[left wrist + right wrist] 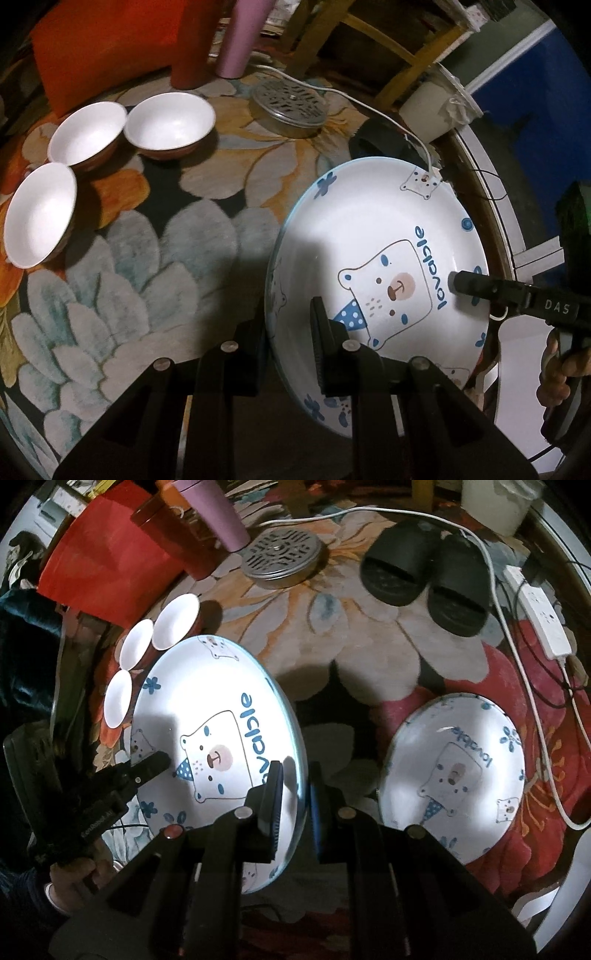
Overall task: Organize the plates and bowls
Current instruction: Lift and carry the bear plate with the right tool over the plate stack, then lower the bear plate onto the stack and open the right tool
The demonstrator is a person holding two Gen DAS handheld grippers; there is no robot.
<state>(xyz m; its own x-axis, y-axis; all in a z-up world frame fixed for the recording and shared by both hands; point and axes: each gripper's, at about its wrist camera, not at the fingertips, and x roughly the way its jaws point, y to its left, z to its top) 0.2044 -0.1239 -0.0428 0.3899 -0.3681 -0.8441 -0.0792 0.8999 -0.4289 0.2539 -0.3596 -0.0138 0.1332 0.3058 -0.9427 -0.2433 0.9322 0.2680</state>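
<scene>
The lifted plate [221, 709] looks like glossy glazed ceramic, as do the second plate [458, 771] and the bowls [170, 120], white and smooth inside. The carpet [155, 236] is matt, fuzzy cloth. The round perforated tin [281, 555] is dull metal; the slippers [424, 576] look like matt black rubber.

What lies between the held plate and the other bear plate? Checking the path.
Only bare floral rug between held plate and resting plate, shown in the right wrist view.

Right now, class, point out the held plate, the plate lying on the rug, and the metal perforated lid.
held plate [221, 738], right wrist view, on the bear print.
plate lying on the rug [458, 775], right wrist view, on its centre.
metal perforated lid [290, 101], left wrist view, on its top.
</scene>
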